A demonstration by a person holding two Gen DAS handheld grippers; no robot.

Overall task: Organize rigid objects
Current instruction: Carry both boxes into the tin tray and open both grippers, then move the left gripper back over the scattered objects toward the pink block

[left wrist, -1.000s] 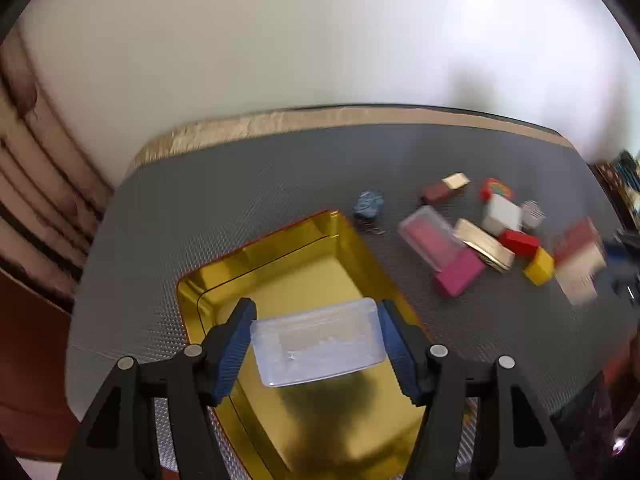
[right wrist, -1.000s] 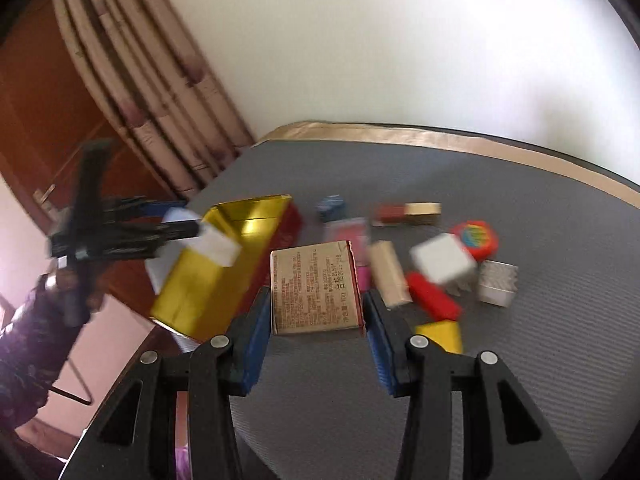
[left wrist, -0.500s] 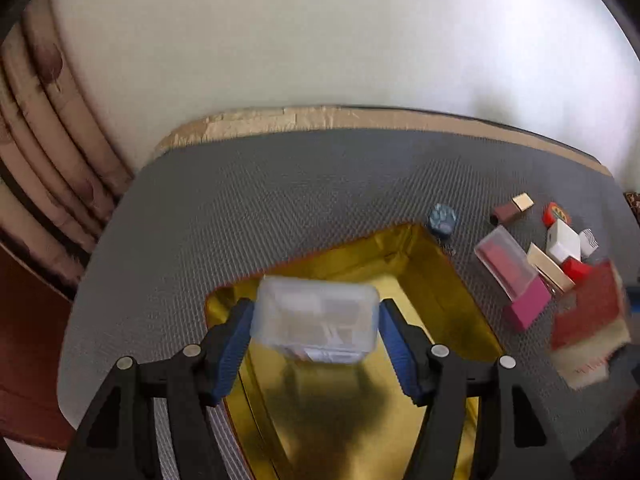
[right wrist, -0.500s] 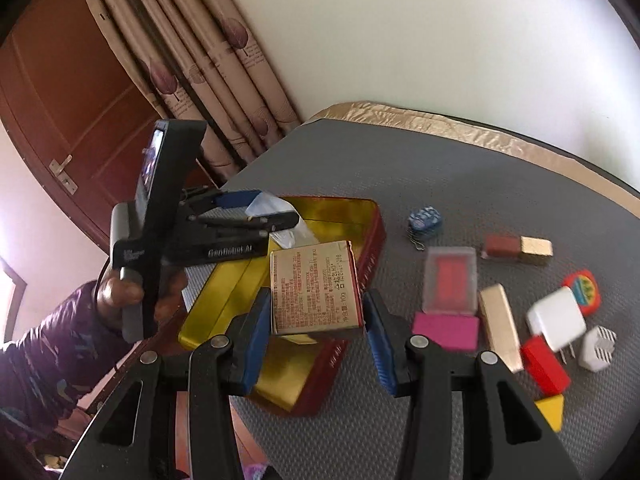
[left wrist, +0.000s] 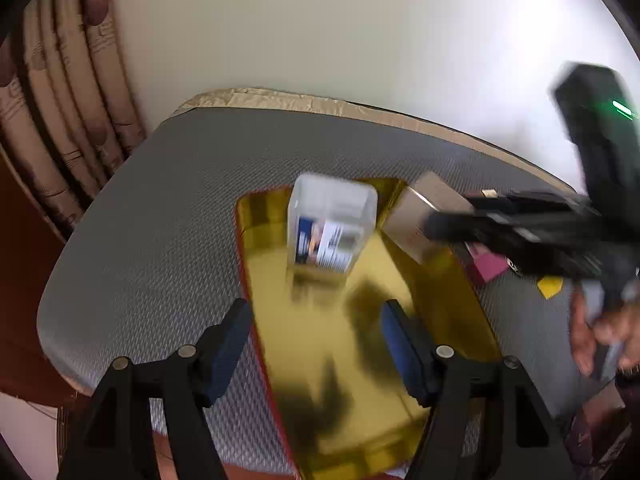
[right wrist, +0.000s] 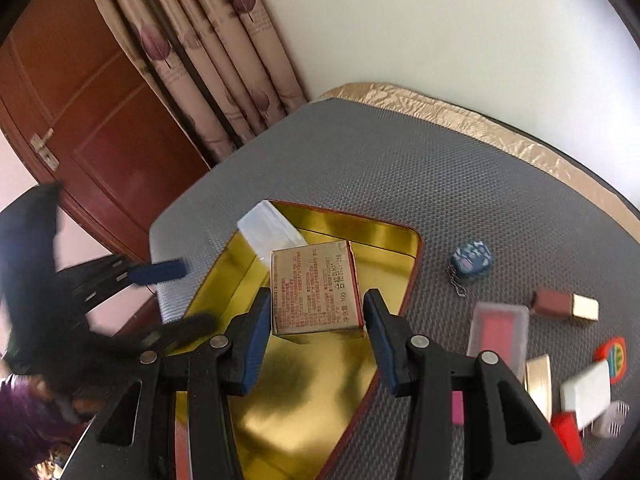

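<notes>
Two hand-held grippers over one gold tray [right wrist: 384,236], largest item on grey-matted table [right wrist: 400,168], serving as collection bin. Clear plastic box [left wrist: 332,224] already freed, tipped on end at tray's far end; left hand-held gripper [left wrist: 316,340] jaws just been opening, nothing between them. Right hand-held gripper [right wrist: 316,336] clamped on brown printed carton [right wrist: 316,288], poised above tray, likely for drop. Small loose pieces, blue keychain [right wrist: 471,261] included, waiting outside tray.

You're working at a table [right wrist: 400,168] covered in grey textured matting, with a gold foil edge [right wrist: 460,114] along its far side. A plain pale wall [right wrist: 440,20] fills the upper right; patterned beige curtains [right wrist: 208,40] and a reddish-brown wooden door [right wrist: 80,100] sit upper left.
</notes>
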